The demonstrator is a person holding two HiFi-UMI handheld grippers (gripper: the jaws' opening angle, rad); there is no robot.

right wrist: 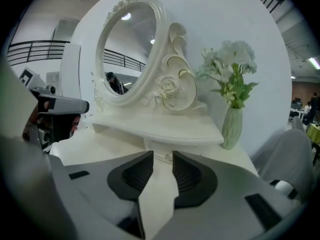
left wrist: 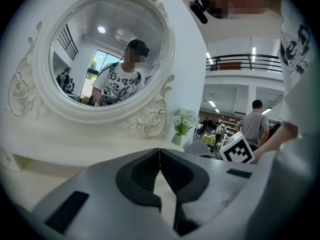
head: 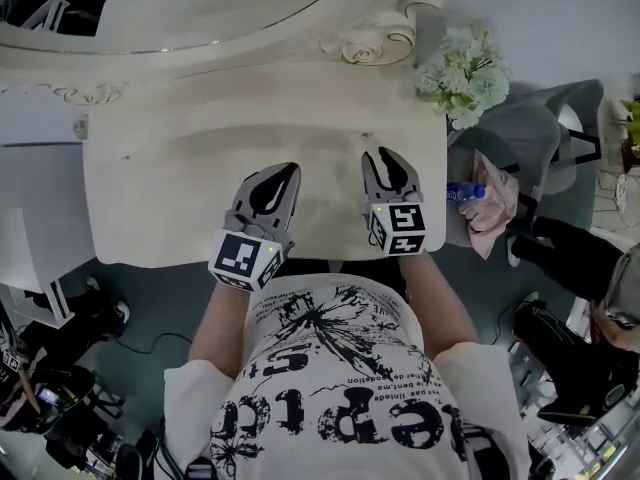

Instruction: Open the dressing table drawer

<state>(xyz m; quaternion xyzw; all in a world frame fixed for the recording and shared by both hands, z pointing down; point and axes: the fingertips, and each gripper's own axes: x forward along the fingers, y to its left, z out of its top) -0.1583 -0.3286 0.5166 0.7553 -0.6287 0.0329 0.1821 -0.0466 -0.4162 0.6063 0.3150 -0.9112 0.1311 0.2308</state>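
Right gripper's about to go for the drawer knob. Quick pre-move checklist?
1. Right gripper jaws apart: ok.
2. Drawer knob in line with the gap: ok.
3. Grip on the knob: not ok, it sits ahead of the tips, untouched.
4. Left gripper shut, empty: ok.
5. Vase off to the side of the path: ok.
6. Drawer slides freely: cannot tell.

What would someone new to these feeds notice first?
The ornate white oval mirror with carved roses fills the back of the dressing table, and a vase of white flowers stands at its right end. Both grippers hover over the tabletop's front half: the left gripper shut, the right gripper open and empty, aimed at a small drawer knob.
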